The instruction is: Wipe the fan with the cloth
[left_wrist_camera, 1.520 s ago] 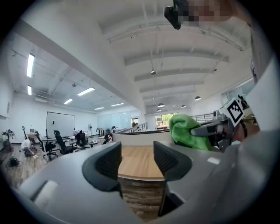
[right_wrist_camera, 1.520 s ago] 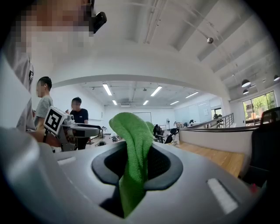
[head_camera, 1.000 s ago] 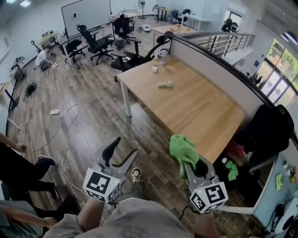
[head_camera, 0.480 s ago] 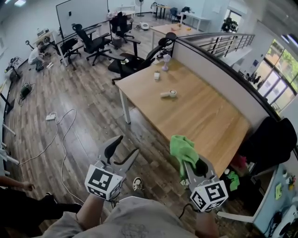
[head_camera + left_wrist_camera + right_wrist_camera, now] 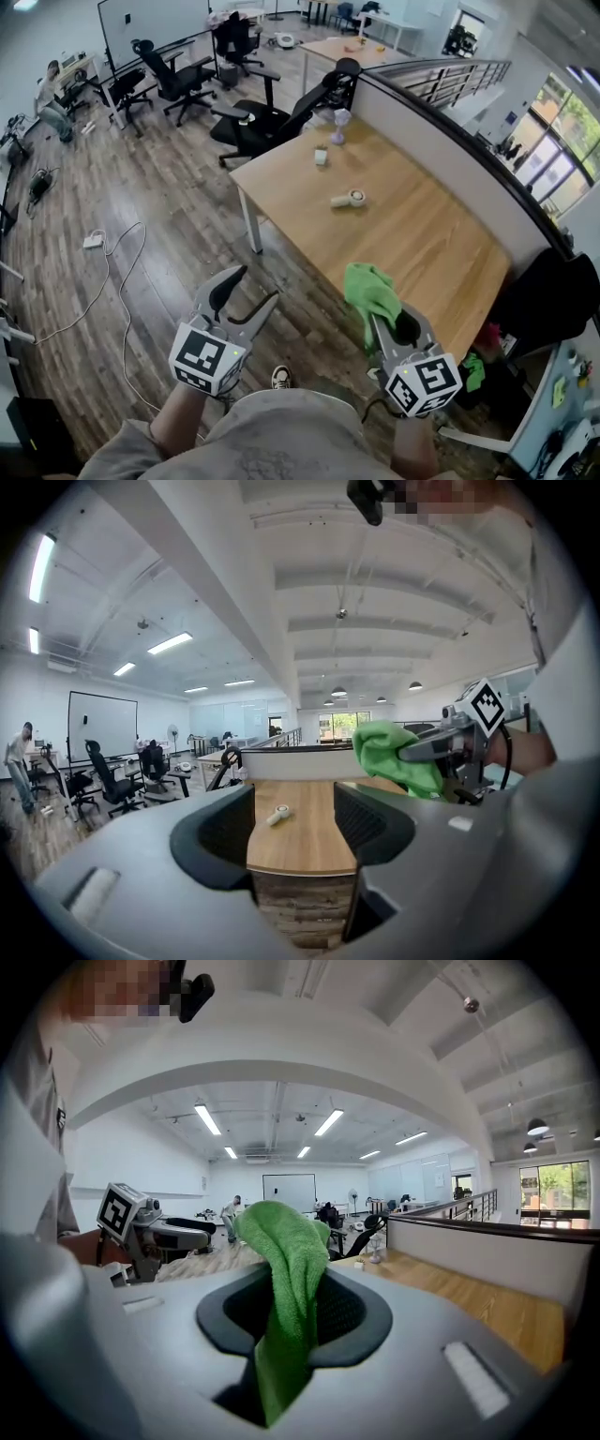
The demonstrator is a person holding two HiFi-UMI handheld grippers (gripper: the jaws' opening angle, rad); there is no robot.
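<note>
Your left gripper (image 5: 246,292) is nearest, at about 7 o'clock in the head view, over the wood-plank floor (image 5: 178,187). Its jaws stand wide apart with nothing between them. Through that gap, the left gripper view shows only the table edge and the fan beyond it.

Your right gripper (image 5: 389,323) is between 4 and 5 o'clock, clamped on the green cloth (image 5: 368,289). The cloth bunches up above the fingertips, and in the right gripper view it hangs down through the slot between the jaws. The two grippers are well apart from each other. In the head view, the top of the cloth overlaps the near edge of the wooden table (image 5: 422,244).

The small white handheld fan (image 5: 349,199) lies on its side on the tabletop at about 2 o'clock, close to the centre. It is well apart from both grippers and touched by neither.

Farther along the table, just past 12 o'clock, are a small white block (image 5: 322,157) and a pale stemmed object (image 5: 339,122) too small to identify. Beyond the table end stand black office chairs (image 5: 253,117). A whiteboard (image 5: 150,28) is at 11 o'clock by the far wall.
</note>
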